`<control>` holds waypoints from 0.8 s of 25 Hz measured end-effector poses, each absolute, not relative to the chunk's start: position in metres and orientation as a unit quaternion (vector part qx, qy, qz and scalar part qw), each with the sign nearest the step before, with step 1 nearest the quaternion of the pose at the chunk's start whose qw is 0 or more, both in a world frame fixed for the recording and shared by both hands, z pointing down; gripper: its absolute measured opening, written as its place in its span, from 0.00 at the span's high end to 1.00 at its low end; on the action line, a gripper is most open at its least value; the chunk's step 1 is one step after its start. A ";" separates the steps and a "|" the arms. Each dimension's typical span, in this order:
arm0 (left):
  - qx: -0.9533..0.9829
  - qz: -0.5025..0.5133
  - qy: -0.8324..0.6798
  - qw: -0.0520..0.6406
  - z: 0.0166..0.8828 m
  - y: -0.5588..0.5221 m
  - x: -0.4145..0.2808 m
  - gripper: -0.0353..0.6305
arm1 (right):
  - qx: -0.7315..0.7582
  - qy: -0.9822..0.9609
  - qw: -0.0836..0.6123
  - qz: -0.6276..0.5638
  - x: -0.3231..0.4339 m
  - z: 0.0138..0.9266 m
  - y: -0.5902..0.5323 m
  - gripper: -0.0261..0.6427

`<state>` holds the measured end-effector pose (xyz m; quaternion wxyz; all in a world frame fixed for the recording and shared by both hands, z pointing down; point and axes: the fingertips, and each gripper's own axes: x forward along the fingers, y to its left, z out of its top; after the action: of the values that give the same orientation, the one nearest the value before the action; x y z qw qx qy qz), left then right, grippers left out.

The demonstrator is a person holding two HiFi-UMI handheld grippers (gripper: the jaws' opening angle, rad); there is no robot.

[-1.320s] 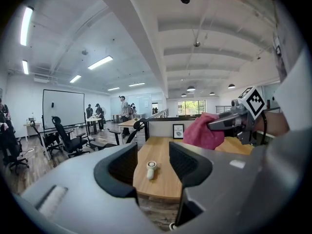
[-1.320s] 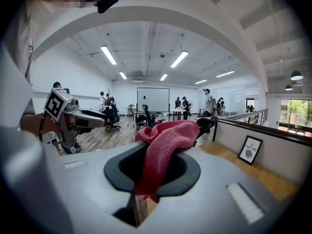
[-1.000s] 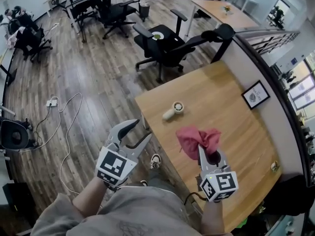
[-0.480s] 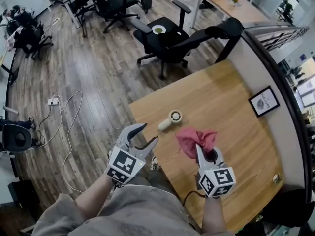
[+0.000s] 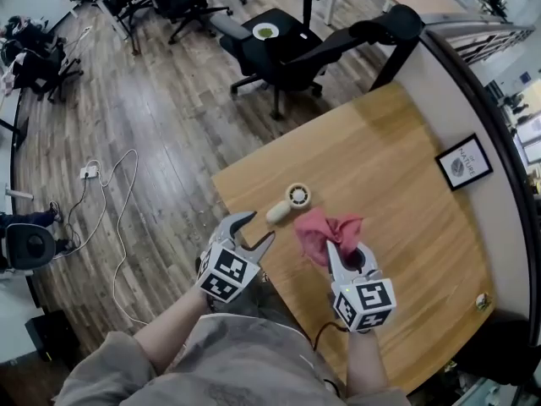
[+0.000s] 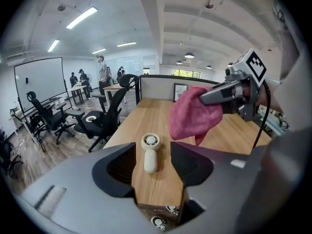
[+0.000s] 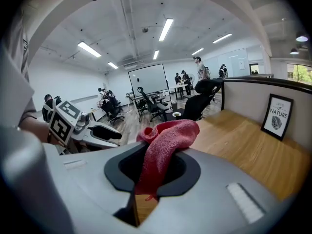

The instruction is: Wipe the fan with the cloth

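Cloth [image 5: 325,231] nearer fan [image 5: 296,196], office chair [image 5: 279,53] beyond

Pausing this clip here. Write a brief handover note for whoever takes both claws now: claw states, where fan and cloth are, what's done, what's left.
Left claw: open, jaws have just been opening, nothing between them; near the table corner, aimed at the fan.
Right claw: shut on the red cloth, held up beside the fan.
The fan lies flat on the table, nothing touching it.
Done: cloth in grip.
Left: probably hold the fan, then wipe it.
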<state>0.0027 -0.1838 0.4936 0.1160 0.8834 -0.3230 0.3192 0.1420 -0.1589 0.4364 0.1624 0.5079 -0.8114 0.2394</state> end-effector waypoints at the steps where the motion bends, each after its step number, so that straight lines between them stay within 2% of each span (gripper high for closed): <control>1: 0.882 0.325 -0.322 0.116 0.500 -0.187 0.004 0.61 | 0.507 -0.810 0.165 0.243 0.142 0.441 -0.160 0.87; 20: 0.872 0.418 -0.232 0.110 0.631 -0.209 0.028 0.57 | 0.516 -0.787 0.216 0.261 0.117 0.500 -0.185 0.87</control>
<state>0.0285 -0.2093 0.6308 0.1103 0.8715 -0.2318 0.4178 0.1166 -0.1845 0.4996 0.2158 0.5156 -0.7872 0.2606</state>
